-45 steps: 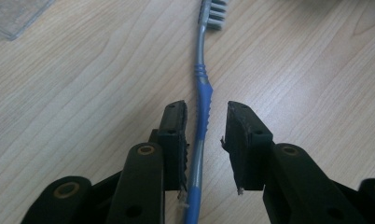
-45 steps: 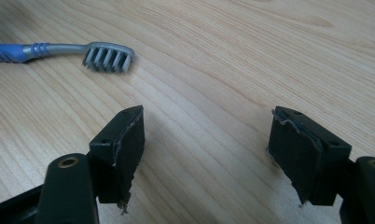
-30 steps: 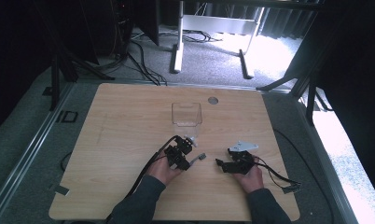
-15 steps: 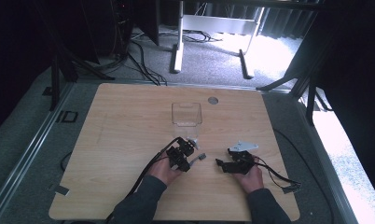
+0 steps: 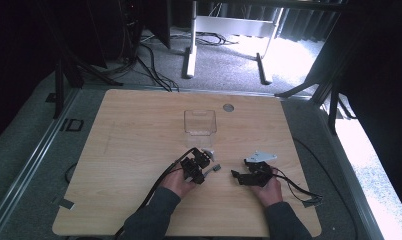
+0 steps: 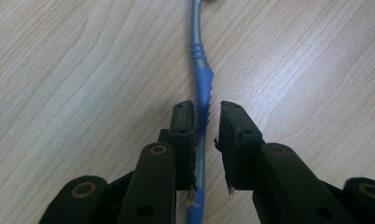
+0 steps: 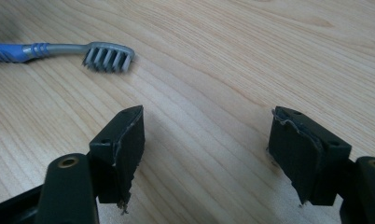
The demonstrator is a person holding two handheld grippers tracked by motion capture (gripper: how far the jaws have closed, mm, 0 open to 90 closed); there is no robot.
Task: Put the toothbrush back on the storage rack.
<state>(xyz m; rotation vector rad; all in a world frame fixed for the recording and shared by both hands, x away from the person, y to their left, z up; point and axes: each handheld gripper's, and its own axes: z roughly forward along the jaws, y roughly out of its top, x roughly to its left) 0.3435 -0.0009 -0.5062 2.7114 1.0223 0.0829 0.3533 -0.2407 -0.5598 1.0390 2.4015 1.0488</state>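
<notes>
On the wooden worktop (image 5: pixel 129 150), the left hand-held gripper (image 6: pixel 205 116) has just been closing its jaws around the blue handle of the toothbrush (image 6: pixel 200 79), which lies flat between them; one pad seems to touch the handle while a slim gap remains at the other, so the grasp looks nearly made but not yet firm. Beyond it the clear container (image 5: pixel 200 121) stands empty, which suggests the lift and any placing are still to come. The right hand-held gripper (image 7: pixel 206 140) rests near the bristle head with jaws wide and empty.
</notes>
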